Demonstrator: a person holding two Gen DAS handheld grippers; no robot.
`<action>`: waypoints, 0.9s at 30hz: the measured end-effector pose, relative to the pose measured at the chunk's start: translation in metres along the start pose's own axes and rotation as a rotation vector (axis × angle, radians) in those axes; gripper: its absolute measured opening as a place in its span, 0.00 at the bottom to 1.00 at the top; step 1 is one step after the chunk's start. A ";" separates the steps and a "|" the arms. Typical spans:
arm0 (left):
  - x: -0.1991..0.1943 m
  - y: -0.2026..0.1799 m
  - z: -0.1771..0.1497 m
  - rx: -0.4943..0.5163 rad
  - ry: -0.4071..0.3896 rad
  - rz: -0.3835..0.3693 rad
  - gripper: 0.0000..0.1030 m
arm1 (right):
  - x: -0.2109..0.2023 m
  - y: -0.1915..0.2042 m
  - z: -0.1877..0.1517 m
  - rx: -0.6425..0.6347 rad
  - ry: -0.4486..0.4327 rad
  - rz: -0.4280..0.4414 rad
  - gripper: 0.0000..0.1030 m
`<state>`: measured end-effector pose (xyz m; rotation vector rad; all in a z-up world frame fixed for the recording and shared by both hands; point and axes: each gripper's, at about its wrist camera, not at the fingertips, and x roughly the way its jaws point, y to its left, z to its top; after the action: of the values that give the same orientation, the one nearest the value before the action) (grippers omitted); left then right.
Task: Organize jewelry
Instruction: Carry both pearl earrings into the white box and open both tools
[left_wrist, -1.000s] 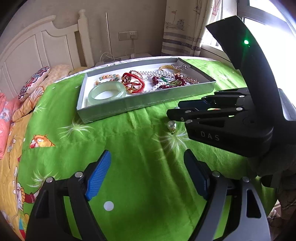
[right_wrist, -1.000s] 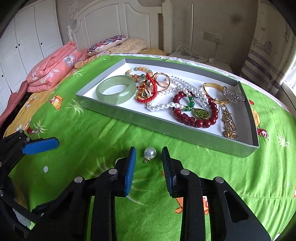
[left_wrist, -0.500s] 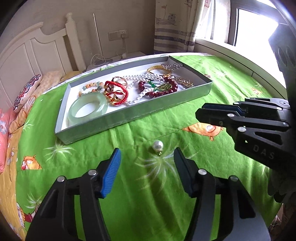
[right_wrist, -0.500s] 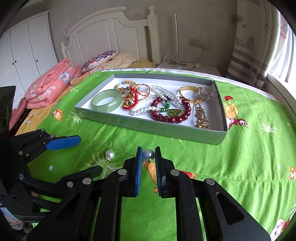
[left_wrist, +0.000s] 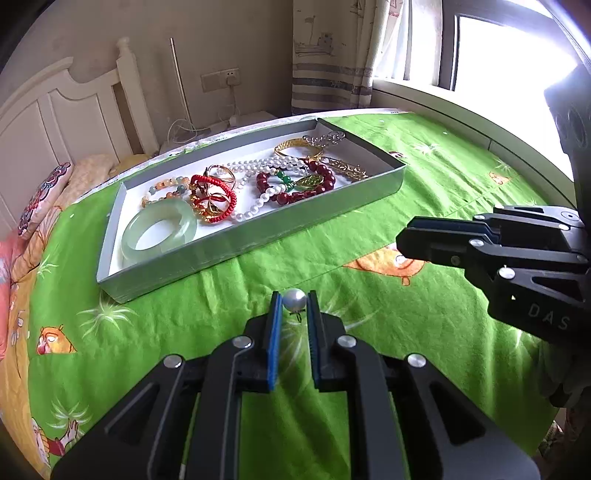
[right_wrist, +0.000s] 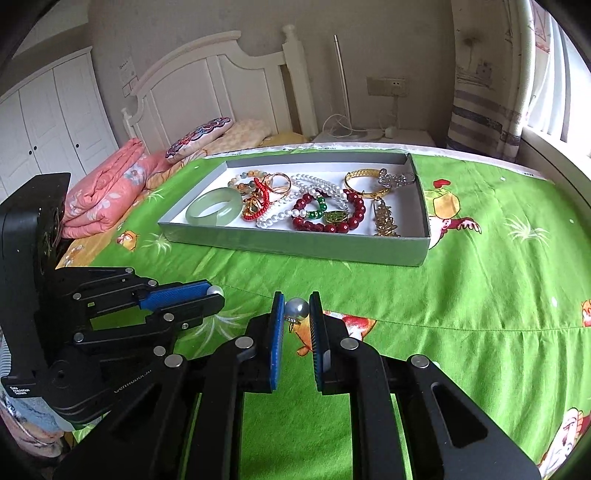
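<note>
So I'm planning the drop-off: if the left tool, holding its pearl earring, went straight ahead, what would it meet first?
Probably the near grey wall of the shallow jewelry tray; only green bedspread lies between.

Both wrist views low (tray (left_wrist: 255, 236) shared)

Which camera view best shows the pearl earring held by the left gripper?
The left wrist view: the pearl earring sits centred in the left gripper. The right wrist view shows only a sliver of it past that gripper's fingertips.

"DAS" stands in pale letters on the right gripper (left_wrist: 406, 240) body, at right. Small label on the left gripper (right_wrist: 216, 295) housing: illegible.
</note>
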<state>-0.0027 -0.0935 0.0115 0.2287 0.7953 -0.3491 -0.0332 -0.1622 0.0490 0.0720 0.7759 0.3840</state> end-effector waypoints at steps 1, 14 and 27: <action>-0.001 0.001 0.000 -0.003 -0.002 0.000 0.12 | 0.000 0.000 -0.001 -0.001 0.000 0.001 0.12; -0.018 0.007 0.005 -0.004 -0.033 0.033 0.12 | -0.003 0.006 0.003 -0.015 -0.011 0.000 0.12; -0.013 0.026 0.038 -0.028 -0.069 0.081 0.12 | 0.001 0.002 0.029 -0.019 -0.048 -0.007 0.12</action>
<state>0.0234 -0.0794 0.0484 0.2211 0.7205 -0.2685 -0.0130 -0.1581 0.0700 0.0602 0.7249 0.3813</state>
